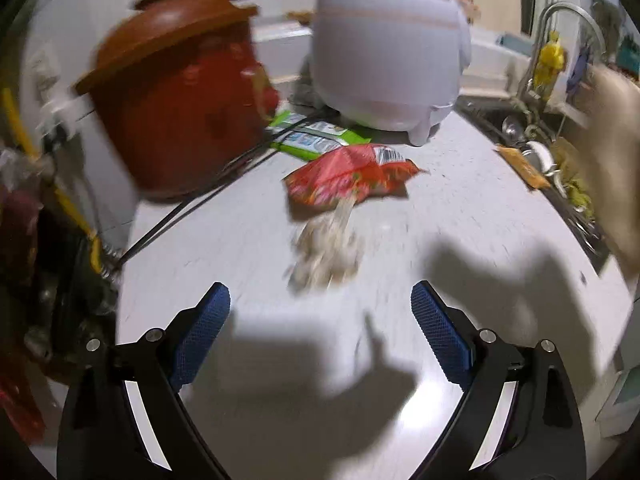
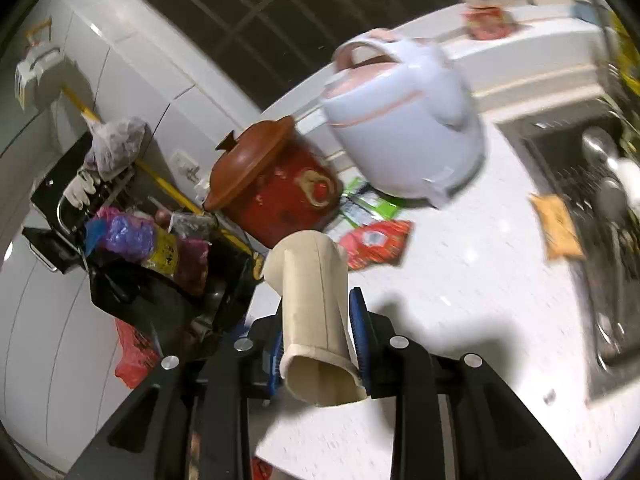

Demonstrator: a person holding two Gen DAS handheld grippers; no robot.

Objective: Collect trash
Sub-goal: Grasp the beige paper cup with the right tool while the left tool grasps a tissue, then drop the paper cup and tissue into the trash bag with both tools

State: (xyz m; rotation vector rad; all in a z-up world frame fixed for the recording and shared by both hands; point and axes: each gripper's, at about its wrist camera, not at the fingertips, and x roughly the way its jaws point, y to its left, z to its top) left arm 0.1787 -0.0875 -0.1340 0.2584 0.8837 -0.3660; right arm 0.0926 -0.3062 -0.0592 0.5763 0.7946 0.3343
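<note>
My right gripper point(image 2: 316, 300) is shut on a beige paper cup point(image 2: 312, 320), which is squeezed between the blue pads and tilted above the white counter point(image 2: 460, 300). My left gripper point(image 1: 320, 292) is open, with nothing between its fingers. It hovers over the counter just short of a blurred pale pile of spilled scraps point(image 1: 326, 252). Behind the pile lies a red snack wrapper point(image 1: 352, 174), also seen as the red snack wrapper point(image 2: 378, 244). Further back is a green wrapper point(image 1: 316, 138). An orange wrapper point(image 1: 522, 166) lies by the sink edge.
A red clay pot with a brown lid point(image 1: 180, 92) and a white rice cooker point(image 1: 384, 60) stand at the back, with black cords point(image 1: 208, 184) running across the counter. The sink point(image 2: 600, 240), full of dishes, is on the right. Bags and clutter point(image 2: 160, 248) are piled on the left.
</note>
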